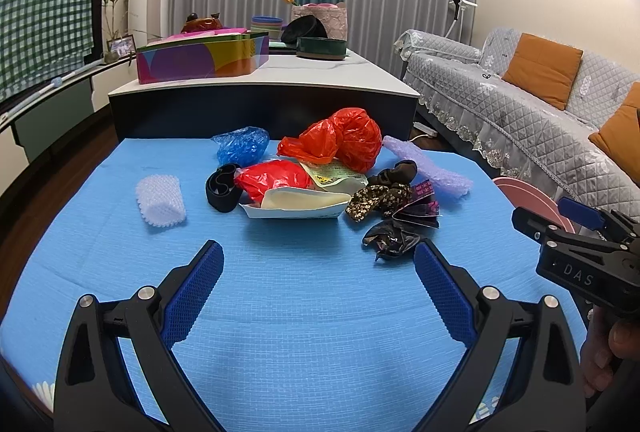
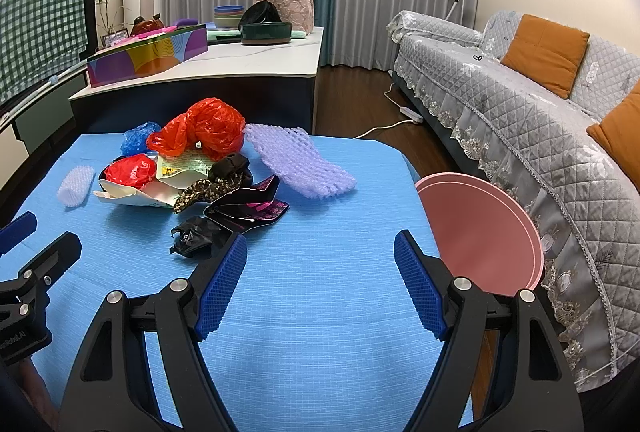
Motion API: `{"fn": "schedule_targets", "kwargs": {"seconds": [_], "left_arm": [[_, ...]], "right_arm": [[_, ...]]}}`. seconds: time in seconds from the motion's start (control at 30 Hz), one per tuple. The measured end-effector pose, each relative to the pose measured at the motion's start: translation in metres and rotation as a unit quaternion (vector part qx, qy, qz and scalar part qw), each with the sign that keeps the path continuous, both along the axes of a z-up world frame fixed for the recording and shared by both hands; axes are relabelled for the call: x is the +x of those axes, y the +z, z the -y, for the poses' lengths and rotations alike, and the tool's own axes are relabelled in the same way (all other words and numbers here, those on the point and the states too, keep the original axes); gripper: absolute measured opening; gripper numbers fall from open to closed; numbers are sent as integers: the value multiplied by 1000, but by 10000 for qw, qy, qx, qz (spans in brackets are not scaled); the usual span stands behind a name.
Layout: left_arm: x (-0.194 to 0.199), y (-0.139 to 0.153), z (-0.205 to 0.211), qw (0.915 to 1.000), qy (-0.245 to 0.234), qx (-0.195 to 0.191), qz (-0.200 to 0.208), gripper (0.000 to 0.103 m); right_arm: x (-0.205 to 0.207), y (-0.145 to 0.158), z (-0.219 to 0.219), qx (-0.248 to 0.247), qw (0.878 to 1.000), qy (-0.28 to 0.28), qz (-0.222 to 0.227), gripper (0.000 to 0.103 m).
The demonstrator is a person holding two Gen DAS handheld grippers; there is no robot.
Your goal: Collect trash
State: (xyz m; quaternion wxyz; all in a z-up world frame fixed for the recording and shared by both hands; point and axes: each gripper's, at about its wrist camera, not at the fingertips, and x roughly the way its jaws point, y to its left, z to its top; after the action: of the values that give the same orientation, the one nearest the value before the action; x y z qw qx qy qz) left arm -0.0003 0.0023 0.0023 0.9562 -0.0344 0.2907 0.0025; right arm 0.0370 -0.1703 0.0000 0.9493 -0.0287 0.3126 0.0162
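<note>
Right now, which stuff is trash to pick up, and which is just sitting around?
Trash:
red bag
blue bag
black wrapper
purple foam net
white foam net

Just there:
colourful box
orange cushion
bowls

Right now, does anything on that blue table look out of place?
Yes: crumpled litter is heaped mid-table, including a red plastic bag, a torn black wrapper and a purple foam net. A white foam net lies apart, left.

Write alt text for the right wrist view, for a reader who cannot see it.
The right tool hangs open and empty over a blue cloth, short of a trash pile of red bags, wrappers and foam netting at upper left. A pink bin stands off the cloth's right edge beside a grey sofa; the left tool shows at left.
</note>
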Motion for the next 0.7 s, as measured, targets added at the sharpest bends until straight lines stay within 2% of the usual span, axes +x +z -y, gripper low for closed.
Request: {"fn": "schedule_targets", "kwargs": {"seconds": [0.13,0.3,0.4,0.57,0.7], "left_arm": [[3,3,1,10000,28,18,30,90],[11,3,-8,9998,202,28,45,80],[20,2,-19,9990,447,33,58,76],[38,-1,-45,9952,980,29,57,73],[55,-5,-71,9902,1398,33,21,73]], "right_arm": [[6,-1,-5,77,10000,36,-25,75],[18,-2,-8,308,9992,236,-40,70],[29,-1,-13,602,9973,418,96,65],[46,-6,-26,808,9943,690,88,65],[64,-19,-35,876,9930,781,-157,65]]}}
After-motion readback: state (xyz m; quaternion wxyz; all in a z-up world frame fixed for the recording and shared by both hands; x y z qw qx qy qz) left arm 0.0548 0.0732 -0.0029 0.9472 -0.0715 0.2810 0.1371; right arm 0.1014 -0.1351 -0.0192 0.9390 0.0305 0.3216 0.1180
